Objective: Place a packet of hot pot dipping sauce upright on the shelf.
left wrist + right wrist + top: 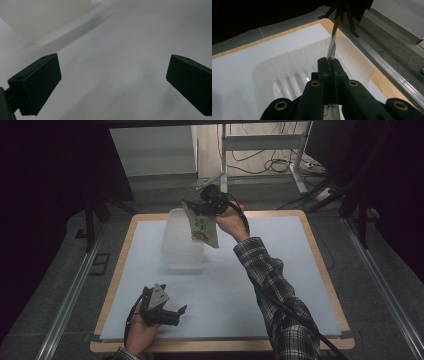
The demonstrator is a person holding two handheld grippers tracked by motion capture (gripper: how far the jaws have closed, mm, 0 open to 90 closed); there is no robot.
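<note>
My right gripper (206,204) is shut on the top edge of a green and white snack packet (202,225), which hangs over the right side of a clear plastic bin (181,240). In the right gripper view the packet (333,42) shows edge-on between the closed jaws of my right gripper (330,65), above the empty ribbed bin (294,75). My left gripper (176,314) rests open near the table's front left, with nothing between its fingers. Its two black jaws stand wide apart in the left gripper view, my left gripper (113,82) low over the white sheet, the bin (47,17) ahead.
A white sheet (280,270) covers the wooden table (320,255). Metal rails (385,285) run on the floor at both sides. A white frame with cables (265,150) stands beyond the far edge.
</note>
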